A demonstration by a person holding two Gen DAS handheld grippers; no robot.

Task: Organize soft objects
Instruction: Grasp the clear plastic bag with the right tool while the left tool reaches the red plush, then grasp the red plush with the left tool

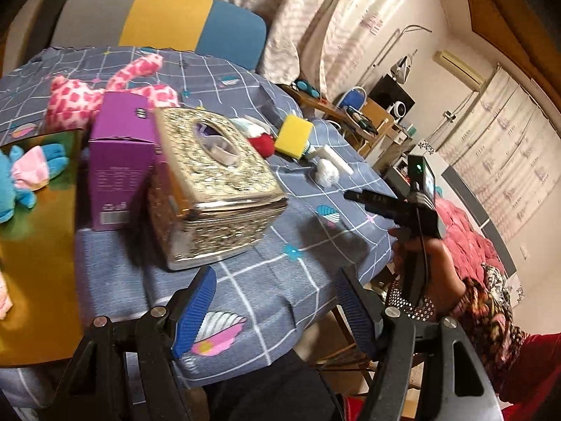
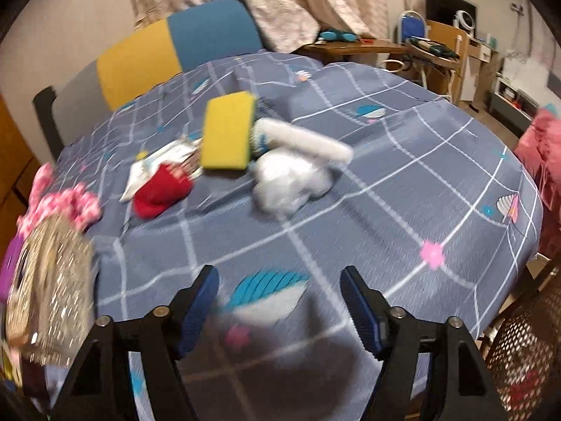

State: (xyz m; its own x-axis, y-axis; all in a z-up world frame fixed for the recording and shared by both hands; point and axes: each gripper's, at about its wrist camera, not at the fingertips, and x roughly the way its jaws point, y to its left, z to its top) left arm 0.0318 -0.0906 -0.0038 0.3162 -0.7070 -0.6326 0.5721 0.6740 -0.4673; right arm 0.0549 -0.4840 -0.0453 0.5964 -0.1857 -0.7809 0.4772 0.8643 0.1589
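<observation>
Facing the white soft bundle ahead across the tablecloth, the empty right gripper, nearer than the left gripper, is holding its fingers apart, as is the left.

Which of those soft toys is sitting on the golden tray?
The blue plush toy with the pink bow. The pink spotted plush toy lies on the grey-blue tablecloth instead, behind the purple box.

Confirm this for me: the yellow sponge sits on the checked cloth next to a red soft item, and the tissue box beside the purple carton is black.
One error: the tissue box is gold, not black, as the left wrist view shows. The yellow sponge does sit by the red soft item, and the purple carton stands beside the box.
</observation>
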